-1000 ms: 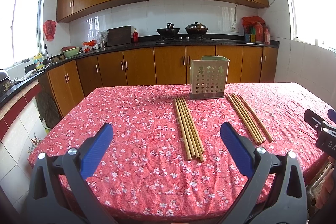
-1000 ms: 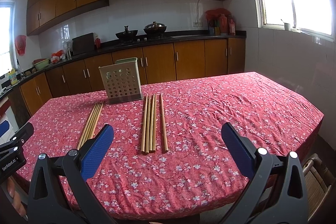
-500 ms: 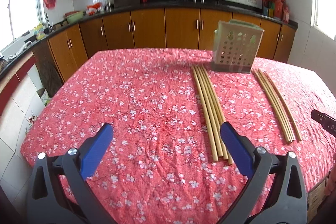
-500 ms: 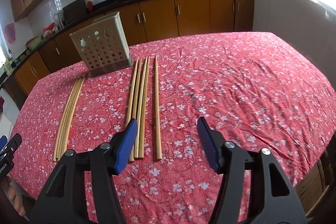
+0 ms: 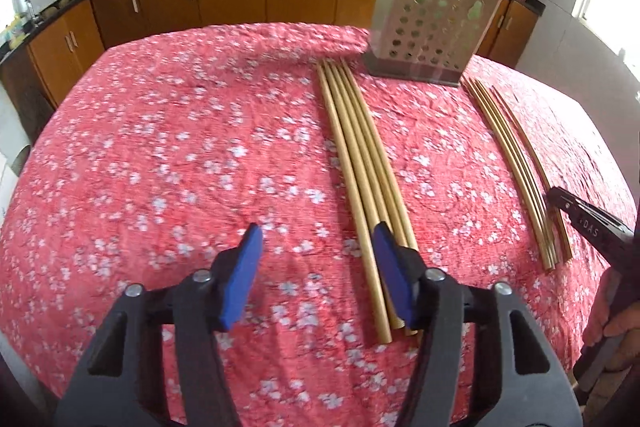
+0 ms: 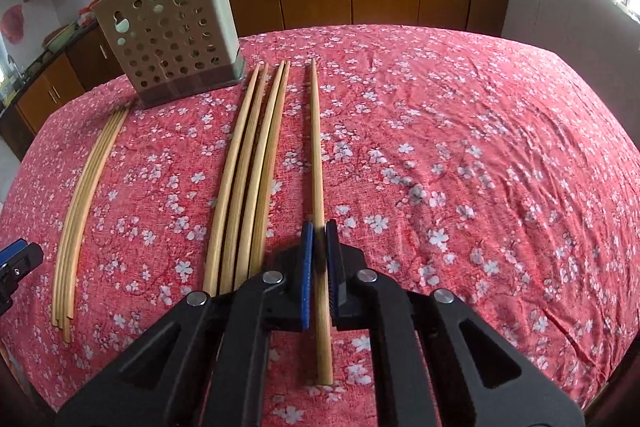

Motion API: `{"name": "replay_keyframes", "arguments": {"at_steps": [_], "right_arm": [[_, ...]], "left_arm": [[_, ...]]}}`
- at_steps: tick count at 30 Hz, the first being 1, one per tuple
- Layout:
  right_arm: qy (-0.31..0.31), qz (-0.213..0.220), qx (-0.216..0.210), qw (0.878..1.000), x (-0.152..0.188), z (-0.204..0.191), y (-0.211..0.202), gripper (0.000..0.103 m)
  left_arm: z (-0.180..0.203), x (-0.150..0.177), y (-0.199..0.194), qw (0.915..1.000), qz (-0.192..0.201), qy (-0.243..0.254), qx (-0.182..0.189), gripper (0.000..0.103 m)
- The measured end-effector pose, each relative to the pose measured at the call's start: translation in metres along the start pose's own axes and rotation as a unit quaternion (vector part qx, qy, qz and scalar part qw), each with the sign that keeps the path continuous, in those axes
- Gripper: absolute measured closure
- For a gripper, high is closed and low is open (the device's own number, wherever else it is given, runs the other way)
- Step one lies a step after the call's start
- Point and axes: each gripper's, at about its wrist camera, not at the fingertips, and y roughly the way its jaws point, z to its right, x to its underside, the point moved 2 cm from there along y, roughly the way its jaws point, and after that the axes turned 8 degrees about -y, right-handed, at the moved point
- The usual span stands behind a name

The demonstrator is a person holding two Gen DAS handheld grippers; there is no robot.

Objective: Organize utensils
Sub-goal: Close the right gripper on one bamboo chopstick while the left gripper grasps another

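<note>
A tabletop [image 6: 480, 147] under a red cloth with white blossoms fills both views. At its far side stands a beige perforated utensil holder [image 6: 172, 39]. In front of it lie two bundles of long bamboo chopsticks: the left bundle [image 5: 360, 167] of five and the right bundle [image 6: 252, 167] of four, well apart. A single bamboo chopstick [image 6: 317, 147] lies just right of the right bundle. The right gripper [image 6: 319, 227] has its blue fingers clamped on this chopstick's near part. The left gripper [image 5: 316, 239] is closing, only cloth between its fingers, its right finger over the left bundle's near ends.
</note>
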Motion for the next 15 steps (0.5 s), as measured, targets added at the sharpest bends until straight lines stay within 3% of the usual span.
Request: {"name": "replay_keyframes", "arguments": {"at_steps": [5, 15], "right_arm": [[0.004, 0.001, 0.01, 1.0, -0.002, 0.005, 0.002, 0.096], [-0.007, 0.008, 0.02, 1.0, -0.001, 0.004, -0.001, 0.096]], "left_arm": [[0.008, 0.0, 0.016, 0.9995, -0.028, 0.009, 0.013, 0.067], [0.0, -0.009, 0.023, 0.9985, -0.046, -0.018, 0.025, 0.084]]}}
